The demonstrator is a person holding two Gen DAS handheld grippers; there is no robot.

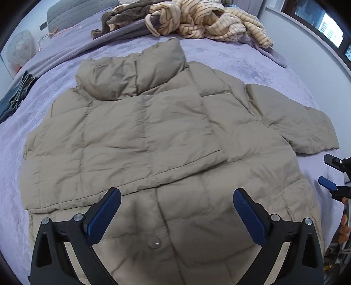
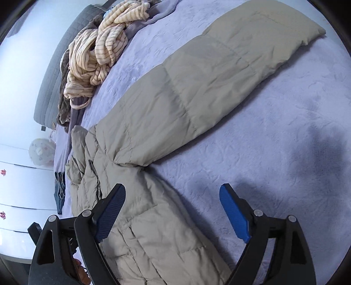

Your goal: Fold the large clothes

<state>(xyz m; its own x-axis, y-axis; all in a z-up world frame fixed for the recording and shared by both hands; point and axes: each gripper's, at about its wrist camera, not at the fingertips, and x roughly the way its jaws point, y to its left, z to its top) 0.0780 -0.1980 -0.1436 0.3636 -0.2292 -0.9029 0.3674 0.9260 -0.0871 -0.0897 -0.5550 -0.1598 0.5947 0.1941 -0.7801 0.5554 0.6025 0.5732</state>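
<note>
Item: puffer jacket [image 1: 140, 131], flat on bed [image 1: 252, 63]. Left tongs [image 1: 176, 205] and right tongs [image 2: 172, 206] released, empty, above jacket. Risk: slippery padding springs open, undoing folded sleeve.

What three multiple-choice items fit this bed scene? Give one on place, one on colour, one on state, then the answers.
1. Where is the striped garment?
A. beyond the jacket's collar
B. under the jacket
C. between the left tongs

2. What colour is the puffer jacket?
A. red
B. beige
C. black

3. How does the sleeve by the right tongs lie?
A. stretched out flat on the bedspread
B. rolled up
C. folded across the body

Answers: A, it lies heaped at the bed's far end; B, beige all over; A, it extends outward unfolded.
</note>
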